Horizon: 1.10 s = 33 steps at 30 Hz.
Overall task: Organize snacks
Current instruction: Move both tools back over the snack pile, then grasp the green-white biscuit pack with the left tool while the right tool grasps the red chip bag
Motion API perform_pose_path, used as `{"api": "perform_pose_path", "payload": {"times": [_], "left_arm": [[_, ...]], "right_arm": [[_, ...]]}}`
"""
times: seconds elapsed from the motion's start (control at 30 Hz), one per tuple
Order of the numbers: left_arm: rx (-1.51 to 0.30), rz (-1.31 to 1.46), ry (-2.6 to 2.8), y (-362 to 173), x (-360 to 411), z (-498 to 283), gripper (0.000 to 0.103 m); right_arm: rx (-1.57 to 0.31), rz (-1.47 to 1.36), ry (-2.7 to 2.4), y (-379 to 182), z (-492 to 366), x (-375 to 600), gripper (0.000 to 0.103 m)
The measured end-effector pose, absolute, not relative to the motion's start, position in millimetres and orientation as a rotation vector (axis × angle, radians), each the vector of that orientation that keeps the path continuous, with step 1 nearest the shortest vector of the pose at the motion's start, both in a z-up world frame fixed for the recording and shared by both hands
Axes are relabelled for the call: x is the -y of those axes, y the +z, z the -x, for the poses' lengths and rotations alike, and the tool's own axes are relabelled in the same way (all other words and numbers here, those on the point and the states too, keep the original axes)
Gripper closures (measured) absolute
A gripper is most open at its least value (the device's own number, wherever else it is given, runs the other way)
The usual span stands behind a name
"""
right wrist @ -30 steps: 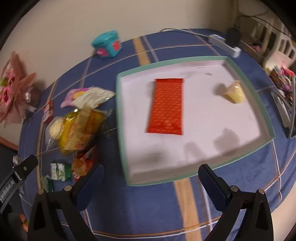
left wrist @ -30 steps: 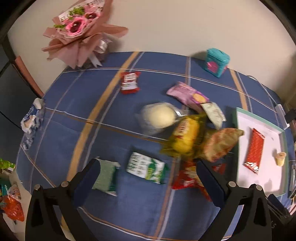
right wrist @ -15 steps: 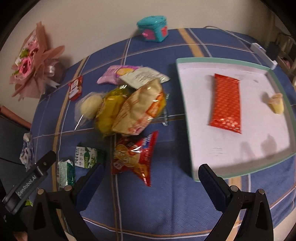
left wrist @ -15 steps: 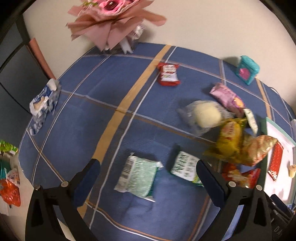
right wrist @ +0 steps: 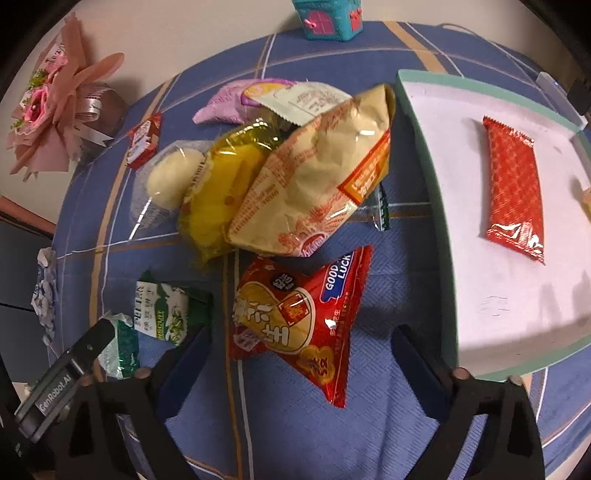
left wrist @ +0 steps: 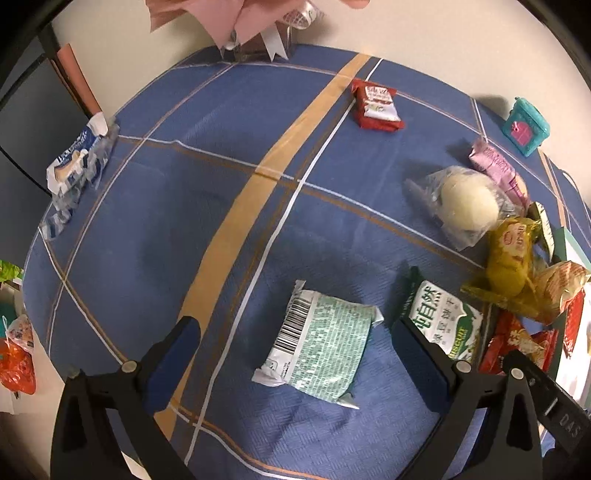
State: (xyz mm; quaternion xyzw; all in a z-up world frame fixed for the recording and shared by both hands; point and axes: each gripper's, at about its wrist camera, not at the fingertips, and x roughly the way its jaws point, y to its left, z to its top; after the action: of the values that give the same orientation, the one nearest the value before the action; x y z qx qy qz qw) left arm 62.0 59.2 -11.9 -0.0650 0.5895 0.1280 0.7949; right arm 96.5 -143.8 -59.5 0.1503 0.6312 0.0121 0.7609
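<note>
On the blue checked tablecloth, a pale green packet (left wrist: 321,347) with a barcode lies flat between the fingers of my open left gripper (left wrist: 295,358), which hovers above it. A green biscuit pack (left wrist: 443,321) lies just right of it. My right gripper (right wrist: 301,362) points down over a red peanut bag (right wrist: 299,314). Its jaws are closing with the bag between them, and the pads are clear of it. Behind the bag are piled a beige bag (right wrist: 321,173), a yellow packet (right wrist: 229,184) and a wrapped white bun (right wrist: 170,177). The white tray (right wrist: 424,184) holds a red bar (right wrist: 513,188).
A small red packet (left wrist: 376,107) and a pink packet (left wrist: 495,166) lie farther back. A teal box (right wrist: 328,18) and a pink bouquet (right wrist: 55,110) stand by the wall. A blue-white wrapper (left wrist: 74,166) lies at the table's left edge. Bags (left wrist: 14,354) sit below that edge.
Both grippers moved left and sank toward the table. The left one now straddles the pale green packet. The right one left the tray and came over the red peanut bag.
</note>
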Motion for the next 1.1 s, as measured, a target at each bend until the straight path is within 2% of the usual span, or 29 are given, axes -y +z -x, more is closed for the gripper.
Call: {"api": "perform_pose_path", "payload": {"times": [0.13, 0.2, 0.3, 0.37, 0.47, 0.83, 1.1], "left_arm": [[-1.291, 0.17, 0.271, -21.9, -61.4, -63.7, 0.002], [-1.301, 0.179, 0.264, -25.2, -60.9, -64.5, 0.016], [-1.314, 0.202, 0.25, -30.4, -62.1, -66.3, 0.032], [-1.318, 0.205, 0.243, -32.9, -61.7, -68.1, 0.041], [-1.315, 0.205, 0.246, -34.0, -59.6, -67.5, 0.051], [-1.268, 0.232, 0.255, -22.9, -56.5, -63.5, 0.052], [-1.186, 0.215, 0.249, 13.8, -51.8, -50.3, 0.052]], "right_arm": [[-1.377, -0.336, 0.031, -67.7, -100.0, 141.8, 0.017], [-1.371, -0.337, 0.031, -67.9, -101.1, 140.9, 0.02], [-1.356, -0.354, 0.039, -66.9, -103.9, 141.4, 0.03], [-1.351, -0.362, 0.047, -67.9, -107.7, 139.4, 0.039], [-1.346, -0.367, 0.048, -67.6, -108.3, 138.6, 0.042], [-1.329, -0.402, 0.068, -52.4, -97.1, 150.0, 0.046], [-1.296, -0.421, 0.086, -24.7, -86.0, 156.1, 0.046]]}}
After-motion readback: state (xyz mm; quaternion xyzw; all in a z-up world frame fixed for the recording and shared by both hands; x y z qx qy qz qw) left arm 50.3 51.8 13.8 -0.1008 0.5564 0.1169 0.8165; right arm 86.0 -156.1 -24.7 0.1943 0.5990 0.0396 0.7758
